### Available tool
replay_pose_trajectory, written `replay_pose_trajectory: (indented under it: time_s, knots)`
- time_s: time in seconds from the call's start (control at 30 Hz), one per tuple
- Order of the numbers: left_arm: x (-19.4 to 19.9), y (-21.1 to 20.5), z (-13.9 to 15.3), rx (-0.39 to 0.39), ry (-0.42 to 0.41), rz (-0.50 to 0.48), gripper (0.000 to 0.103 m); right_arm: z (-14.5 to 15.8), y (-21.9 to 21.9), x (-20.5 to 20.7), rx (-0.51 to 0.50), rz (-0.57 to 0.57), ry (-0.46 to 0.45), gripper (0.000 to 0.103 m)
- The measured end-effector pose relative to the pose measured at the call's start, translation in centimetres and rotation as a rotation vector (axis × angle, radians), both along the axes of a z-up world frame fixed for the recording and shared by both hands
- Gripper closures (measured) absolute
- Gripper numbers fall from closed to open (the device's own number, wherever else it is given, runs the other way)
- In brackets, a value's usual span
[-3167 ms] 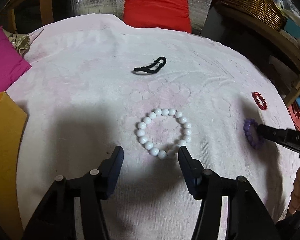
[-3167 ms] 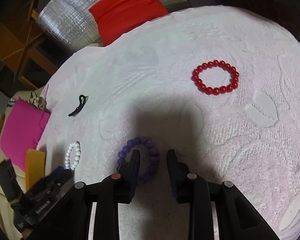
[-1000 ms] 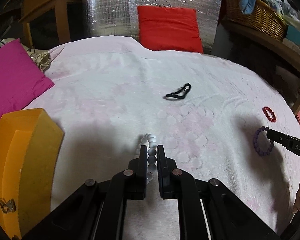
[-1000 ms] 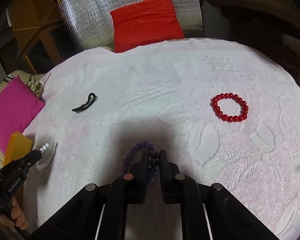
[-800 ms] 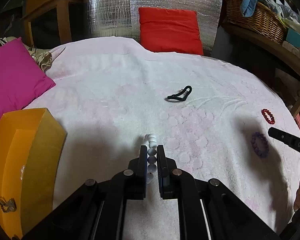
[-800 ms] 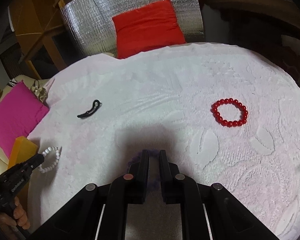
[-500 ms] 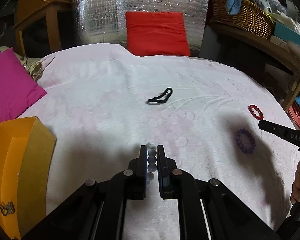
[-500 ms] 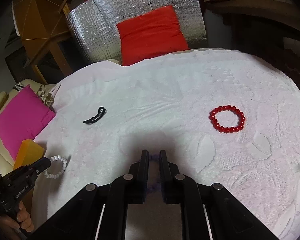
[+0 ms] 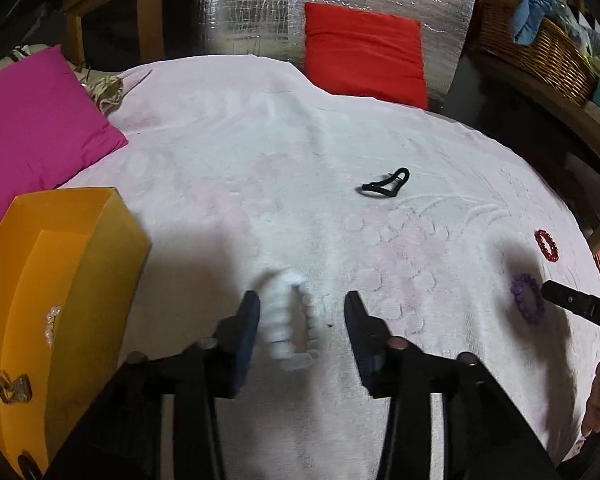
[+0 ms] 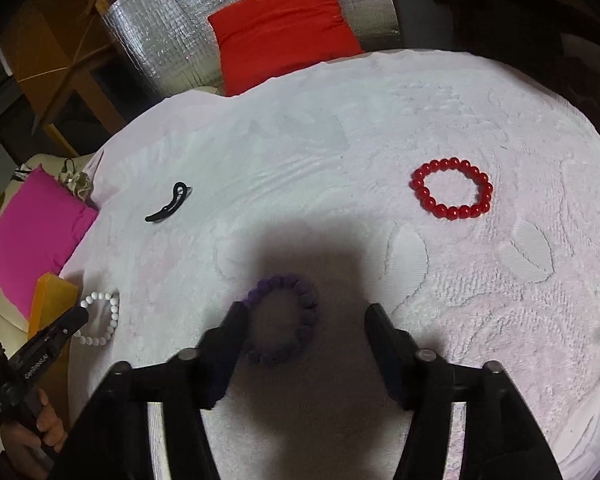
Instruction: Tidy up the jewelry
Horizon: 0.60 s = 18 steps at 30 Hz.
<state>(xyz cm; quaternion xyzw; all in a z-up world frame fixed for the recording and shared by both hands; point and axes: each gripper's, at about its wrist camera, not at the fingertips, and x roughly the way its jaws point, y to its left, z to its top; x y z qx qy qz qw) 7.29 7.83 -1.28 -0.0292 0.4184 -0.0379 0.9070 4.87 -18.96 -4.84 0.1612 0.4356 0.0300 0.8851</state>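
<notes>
My left gripper (image 9: pixel 302 320) is open. The white bead bracelet (image 9: pixel 290 320) is blurred between its fingers, loose beside the left finger; it also shows in the right wrist view (image 10: pixel 98 318). My right gripper (image 10: pixel 304 320) is open. The purple bead bracelet (image 10: pixel 286 320) lies on the pink cloth between its fingers, close to the left one, and also shows in the left wrist view (image 9: pixel 527 298). A red bead bracelet (image 10: pixel 452 189) and a black hair clip (image 10: pixel 169 202) lie farther off. An orange box (image 9: pixel 40 280) with small jewelry inside stands at the left.
A pink cushion (image 9: pixel 28 120) lies at the left behind the box. A red cushion (image 9: pixel 364 52) leans on a silver foil panel (image 9: pixel 252 8) at the back. A wicker basket (image 9: pixel 540 52) sits on a shelf at the right. The cloth (image 9: pixel 260 160) drops off at its edges.
Both grippers have opened. The white bracelet has dropped out of the left gripper's grip and the purple one out of the right's. Both grippers sit lower and closer to the cloth.
</notes>
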Motion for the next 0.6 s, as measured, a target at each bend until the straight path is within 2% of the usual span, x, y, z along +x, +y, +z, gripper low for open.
replay_pose_trajectory:
  time_s: [0.13, 0.3, 0.33, 0.37, 0.47, 0.5, 0.57, 0.6]
  knots:
    - [0.0, -0.2, -0.3, -0.003, 0.016, -0.023, 0.049, -0.7, 0.8, -0.1, -0.027, 0.022, 0.013, 0.038]
    - [0.2, -0.4, -0.8, 0.008, 0.048, -0.032, 0.048, -0.9, 2.6, -0.1, -0.148, 0.061, -0.016, 0.042]
    - [0.2, -0.1, -0.8, 0.001, 0.05, -0.024, 0.048, -1.0, 2.9, -0.2, -0.162, 0.068, -0.025, 0.052]
    - [0.2, 0.1, -0.8, -0.005, 0.05, -0.017, 0.048, -1.0, 3.1, -0.2, -0.182, 0.075, -0.032, 0.068]
    - [0.2, 0.4, -0.9, -0.001, 0.054, -0.01, 0.047, -1.1, 3.6, -0.3, -0.263, 0.087, -0.042, 0.081]
    - [0.2, 0.5, -1.1, 0.004, 0.059, -0.01, 0.047, -1.1, 3.6, -0.3, -0.266, 0.088, -0.044, 0.082]
    - [0.4, 0.6, -1.5, 0.007, 0.075, -0.008, 0.046, -0.9, 3.2, -0.3, -0.252, 0.085, -0.05, 0.092]
    - [0.5, 0.6, -1.7, 0.005, 0.085, -0.01, 0.046, -0.8, 3.0, -0.4, -0.241, 0.082, -0.057, 0.092]
